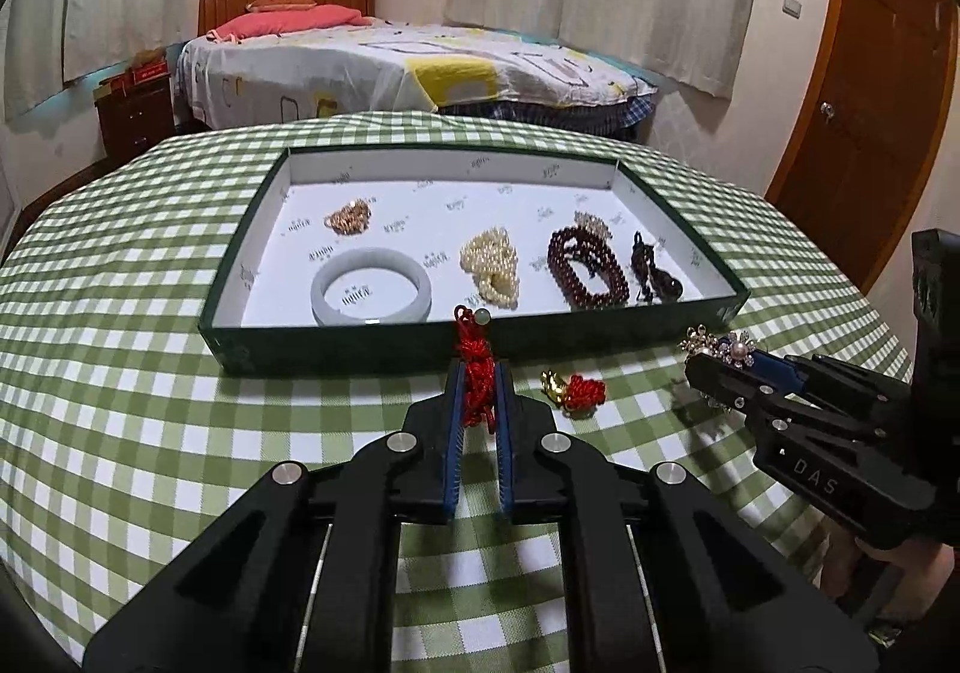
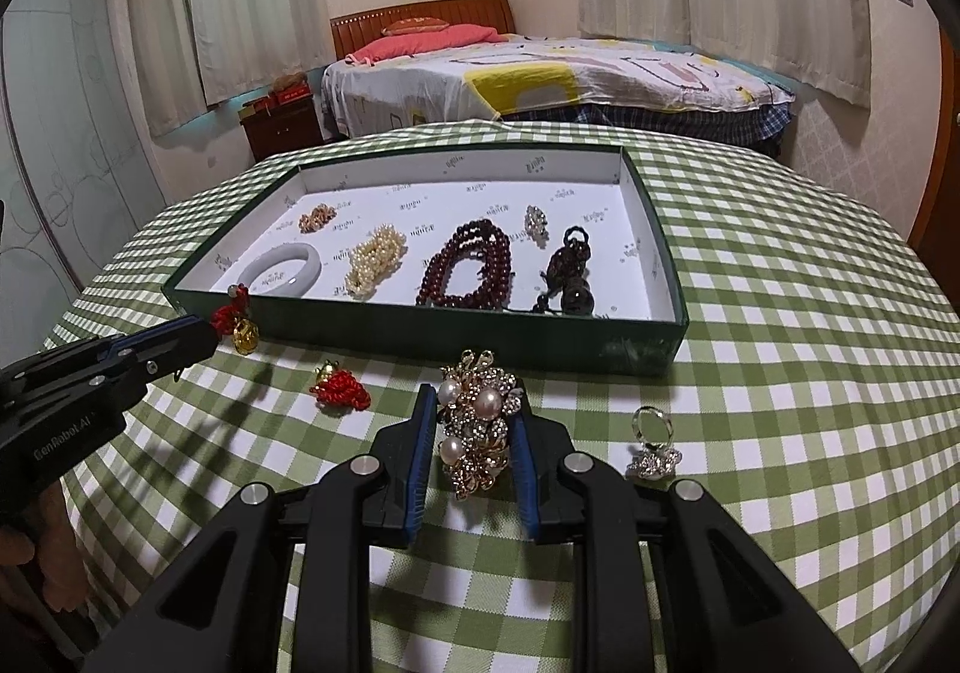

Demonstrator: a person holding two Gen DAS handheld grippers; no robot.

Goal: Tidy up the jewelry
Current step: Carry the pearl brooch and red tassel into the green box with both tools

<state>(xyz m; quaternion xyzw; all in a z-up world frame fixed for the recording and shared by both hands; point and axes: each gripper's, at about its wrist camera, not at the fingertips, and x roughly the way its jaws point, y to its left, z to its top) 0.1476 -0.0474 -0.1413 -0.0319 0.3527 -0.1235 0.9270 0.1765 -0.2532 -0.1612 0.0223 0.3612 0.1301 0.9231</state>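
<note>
My left gripper [image 1: 478, 373] is shut on a red knotted cord charm [image 1: 477, 367], held just above the cloth in front of the dark green tray [image 1: 336, 352]; from the right wrist view its gold pendant [image 2: 245, 338] hangs below the fingers. My right gripper [image 2: 474, 403] is shut on a gold brooch with pearls [image 2: 480, 421], also in front of the tray [image 2: 600, 355]. A second red cord charm with a gold piece [image 1: 573, 388] lies on the cloth between the grippers. The tray holds a pale bangle [image 1: 372, 286], pearl strands [image 1: 492, 265], dark red beads [image 1: 585, 268] and other pieces.
A silver ring with a sparkly top [image 2: 653, 442] lies on the green checked tablecloth [image 2: 810, 373] right of my right gripper. A bed and curtains stand behind the table, a wooden door [image 1: 864, 91] to the right. A hand shows at the right wrist view's lower left.
</note>
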